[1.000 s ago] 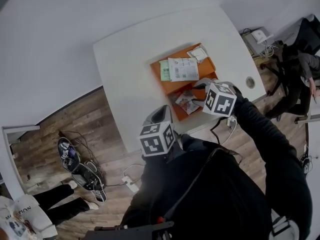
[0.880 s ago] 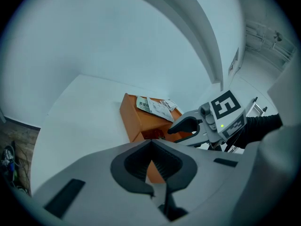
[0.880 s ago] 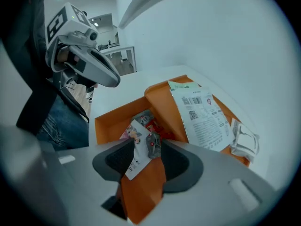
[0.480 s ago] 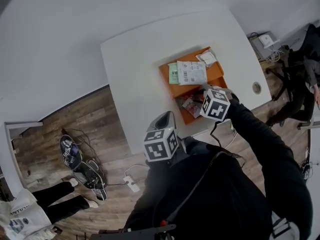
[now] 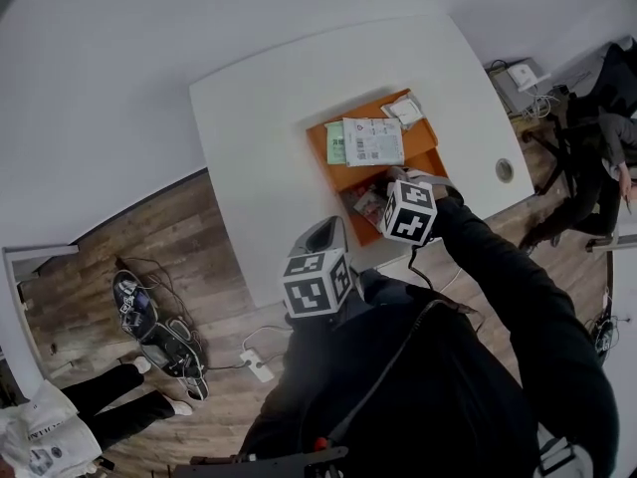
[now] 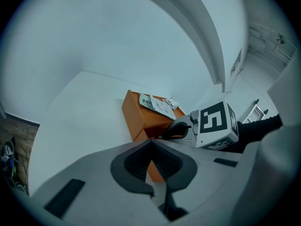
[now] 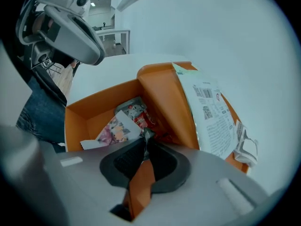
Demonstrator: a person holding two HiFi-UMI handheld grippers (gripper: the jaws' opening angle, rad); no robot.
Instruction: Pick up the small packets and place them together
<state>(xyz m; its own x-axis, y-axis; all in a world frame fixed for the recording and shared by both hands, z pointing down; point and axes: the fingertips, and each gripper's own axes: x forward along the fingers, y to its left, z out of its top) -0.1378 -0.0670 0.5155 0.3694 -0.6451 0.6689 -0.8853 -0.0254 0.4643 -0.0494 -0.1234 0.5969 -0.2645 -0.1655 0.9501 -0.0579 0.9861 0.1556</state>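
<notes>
An orange box (image 5: 343,178) stands on the white table (image 5: 259,137). Across its far part lie a green packet (image 5: 335,143), a white labelled packet (image 5: 374,140) and a small white packet (image 5: 406,112). In the near compartment lie a red-and-silver packet (image 7: 136,112) and a pink patterned packet (image 7: 115,128). My right gripper (image 7: 146,138) reaches steeply down into that compartment. Its jaws have just been closing and now pinch the red-and-silver packet's crumpled edge. My left gripper (image 6: 150,145) hovers near the table's front edge, shut and empty.
A round cable hole (image 5: 505,170) sits near the table's right edge. On the wooden floor to the left are shoes (image 5: 149,327), cables and a power strip (image 5: 261,366). A person's legs (image 5: 119,396) show at lower left. Another person (image 5: 607,137) sits at the right.
My right gripper has sunk into the box's near compartment and now covers the packets there. The left gripper has stayed in place.
</notes>
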